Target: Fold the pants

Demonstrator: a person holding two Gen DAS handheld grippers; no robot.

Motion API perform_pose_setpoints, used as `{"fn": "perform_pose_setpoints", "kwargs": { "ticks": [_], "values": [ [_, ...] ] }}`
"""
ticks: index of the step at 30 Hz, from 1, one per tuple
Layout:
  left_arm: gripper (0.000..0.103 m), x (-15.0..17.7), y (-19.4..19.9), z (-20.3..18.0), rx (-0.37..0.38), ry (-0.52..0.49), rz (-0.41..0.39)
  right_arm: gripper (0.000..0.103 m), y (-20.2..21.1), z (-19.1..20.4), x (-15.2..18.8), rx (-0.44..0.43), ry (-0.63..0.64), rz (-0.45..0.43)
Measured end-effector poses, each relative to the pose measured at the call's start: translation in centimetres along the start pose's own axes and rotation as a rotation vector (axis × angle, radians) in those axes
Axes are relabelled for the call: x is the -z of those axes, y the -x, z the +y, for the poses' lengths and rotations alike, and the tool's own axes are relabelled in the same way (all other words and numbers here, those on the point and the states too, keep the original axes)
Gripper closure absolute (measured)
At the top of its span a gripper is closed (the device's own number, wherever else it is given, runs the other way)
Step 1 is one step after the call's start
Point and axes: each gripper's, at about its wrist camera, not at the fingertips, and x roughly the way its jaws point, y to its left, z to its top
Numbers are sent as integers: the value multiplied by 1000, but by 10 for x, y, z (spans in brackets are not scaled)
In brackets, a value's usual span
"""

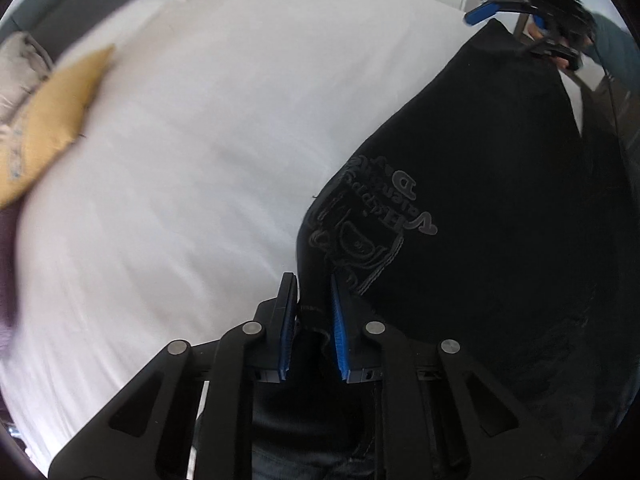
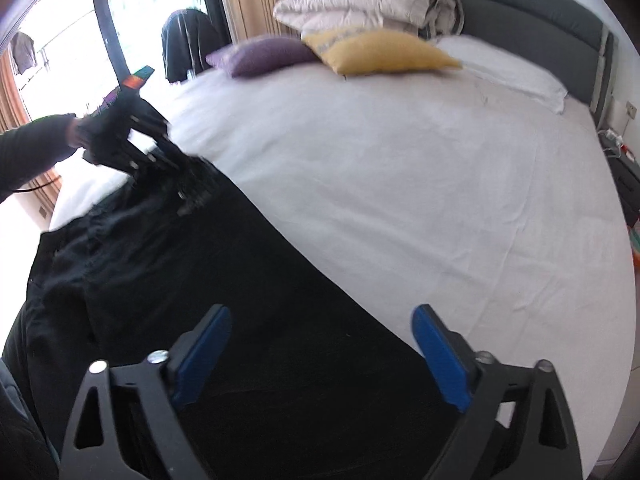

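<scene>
Black pants (image 1: pixel 480 200) lie spread on the white bed sheet (image 1: pixel 220 140), with a grey printed design (image 1: pixel 372 224) near one edge. My left gripper (image 1: pixel 311 280) is shut on that edge of the pants, a fold of black cloth pinched between its blue pads. In the right wrist view the same gripper (image 2: pixel 160 160) sits blurred at the far end of the pants (image 2: pixel 240 280), held by a hand in a dark sleeve. My right gripper (image 2: pixel 320 312) stands open just above the near end of the pants, nothing pressed between its pads. It also shows in the left wrist view as the right gripper (image 1: pixel 524 40), at the far corner.
A yellow cushion (image 2: pixel 380 52), a purple cushion (image 2: pixel 264 54), a folded duvet (image 2: pixel 372 0) and a white pillow (image 2: pixel 512 68) lie by the grey headboard (image 2: pixel 540 8). A bright window with curtains is at the left. A nightstand (image 2: pixel 624 176) stands at the bed's right.
</scene>
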Motion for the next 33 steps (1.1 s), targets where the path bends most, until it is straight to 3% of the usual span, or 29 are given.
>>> {"fn": "perform_pose_setpoints", "kwargs": {
  "ticks": [2,6,13,16,18,20,23,33],
  "values": [
    [95,9,1,-13,-37,-16,-8,25,-9,-7,-2,-4,5,47],
    [97,21,8,-17,-84,-50,-7,27,-26,-14,-6,6,38,115],
    [97,38,29,-18,-170,-73,-89,36,-47,-17,-9,1,78,217],
    [97,49,39,-36,-196,-81,-122,42,-54,-20,-8,2,101,259],
    [97,52,44,-37,-209,-83,-142,53,-54,-21,-10,-11,99,270],
    [97,57,53,-43,-222,-81,-157,78,-53,-17,-12,-13,112,282],
    [97,57,56,-44,-249,-90,-173,90,-52,-10,-11,22,172,306],
    [97,67,96,-63,-283,-52,-240,99,-5,28,-5,158,252,230]
  ]
}}
